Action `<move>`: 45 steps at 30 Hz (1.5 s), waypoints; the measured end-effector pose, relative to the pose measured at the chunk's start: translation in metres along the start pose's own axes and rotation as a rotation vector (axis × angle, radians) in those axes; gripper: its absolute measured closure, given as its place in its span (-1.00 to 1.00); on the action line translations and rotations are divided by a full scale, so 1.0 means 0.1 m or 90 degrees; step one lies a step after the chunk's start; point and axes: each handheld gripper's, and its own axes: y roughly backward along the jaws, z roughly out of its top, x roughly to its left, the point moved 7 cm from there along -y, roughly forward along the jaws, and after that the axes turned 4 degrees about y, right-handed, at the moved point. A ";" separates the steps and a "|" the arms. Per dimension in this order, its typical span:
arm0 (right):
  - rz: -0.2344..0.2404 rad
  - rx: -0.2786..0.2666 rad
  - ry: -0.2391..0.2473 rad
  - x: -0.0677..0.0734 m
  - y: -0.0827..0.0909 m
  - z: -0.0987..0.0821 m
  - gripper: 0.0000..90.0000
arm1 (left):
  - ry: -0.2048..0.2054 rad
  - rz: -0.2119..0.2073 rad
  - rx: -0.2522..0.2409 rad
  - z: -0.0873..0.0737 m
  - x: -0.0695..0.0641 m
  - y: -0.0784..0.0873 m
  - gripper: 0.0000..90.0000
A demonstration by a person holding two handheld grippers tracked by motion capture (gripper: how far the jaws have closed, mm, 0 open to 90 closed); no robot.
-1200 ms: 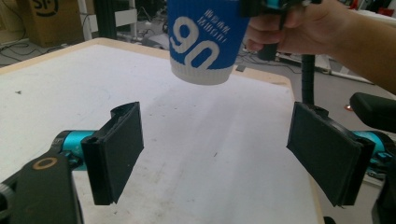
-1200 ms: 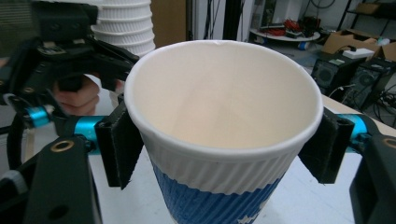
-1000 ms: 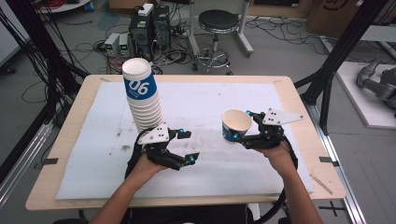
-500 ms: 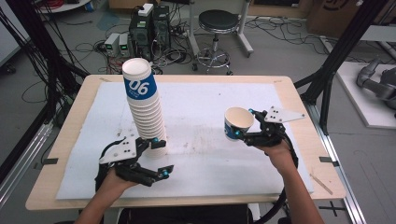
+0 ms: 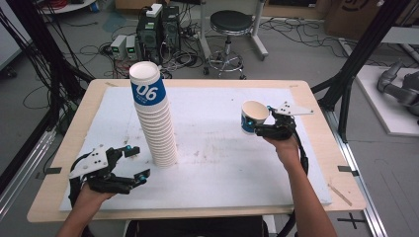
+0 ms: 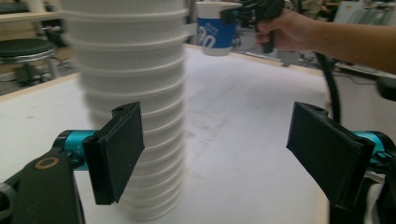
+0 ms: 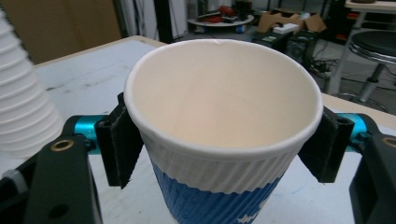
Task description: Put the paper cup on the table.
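Hand-held gripper on your left [image 5: 133, 162] gapes wide and empty; your right hand-held gripper [image 5: 257, 123] clamps a single paper cup [image 5: 252, 116].
Your left one sits low at the bench's [image 5: 217, 94] near-left corner, just beside the foot of the tall cup stack [image 5: 153, 121]; further right, well apart from the stack, the held cup hangs above the bench, its rim tilted, pads pressing both sides.
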 end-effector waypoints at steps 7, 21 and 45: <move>-0.020 0.055 0.003 -0.04 -0.20 -0.16 -0.45 | -0.009 0.081 -0.017 -0.03 0.36 0.17 -0.59; -0.021 0.112 -0.034 -0.07 -0.27 -0.57 -0.54 | 0.064 0.205 -0.072 -0.04 0.87 0.18 -0.59; -0.034 0.139 -0.022 -0.04 0.47 -0.78 -0.58 | 0.063 0.208 -0.067 -0.09 0.91 0.12 -0.59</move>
